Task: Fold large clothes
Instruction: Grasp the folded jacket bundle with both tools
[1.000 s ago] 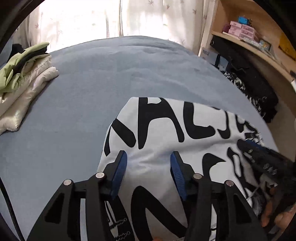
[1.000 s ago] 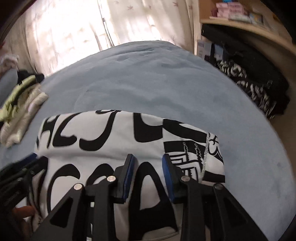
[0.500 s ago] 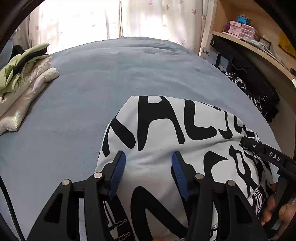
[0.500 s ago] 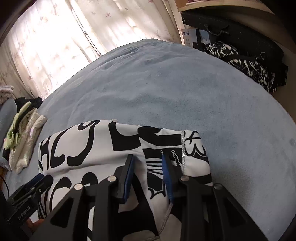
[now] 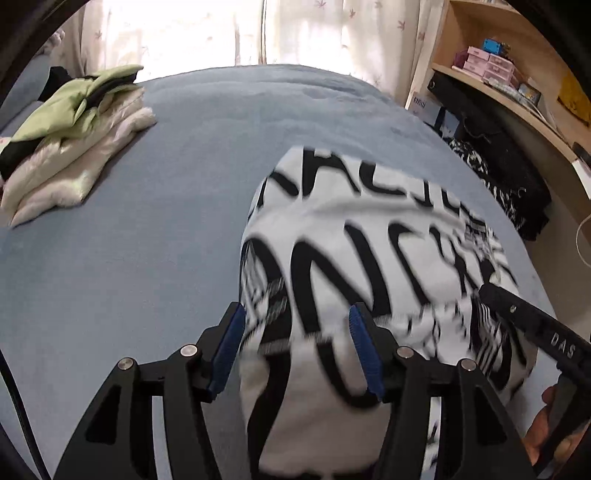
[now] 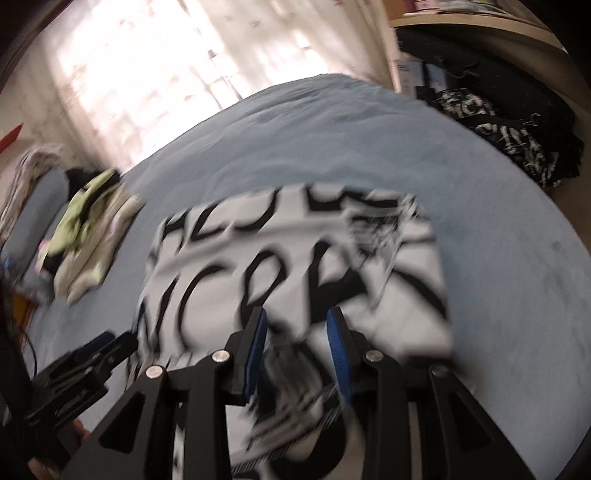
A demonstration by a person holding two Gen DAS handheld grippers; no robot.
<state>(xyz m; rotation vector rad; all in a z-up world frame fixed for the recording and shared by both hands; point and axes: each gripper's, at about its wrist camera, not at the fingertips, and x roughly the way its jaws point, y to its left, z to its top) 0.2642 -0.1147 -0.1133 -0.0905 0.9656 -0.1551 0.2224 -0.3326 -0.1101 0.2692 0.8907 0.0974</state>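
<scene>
A white garment with large black lettering (image 5: 369,236) lies folded on the blue bed (image 5: 166,229); it also shows in the right wrist view (image 6: 295,258), blurred by motion. My left gripper (image 5: 295,350) has its jaws wide apart over the garment's near left part, with cloth between the blue pads (image 5: 227,350). My right gripper (image 6: 295,354) has its jaws apart over the garment's near edge, with cloth bunched between them. Whether either holds the cloth cannot be told. The right gripper's body (image 5: 532,325) shows at the left view's right edge.
A pile of folded pale and green clothes (image 5: 70,136) sits at the bed's far left. Black and patterned clothes (image 5: 498,173) lie beside a wooden shelf (image 5: 517,92) on the right. Curtains (image 5: 258,29) hang behind the bed.
Both grippers have lifted and pulled back, and the near part of the garment has risen and bunched between the jaws. The right gripper's jaws have widened. The views now look higher over the bed.
</scene>
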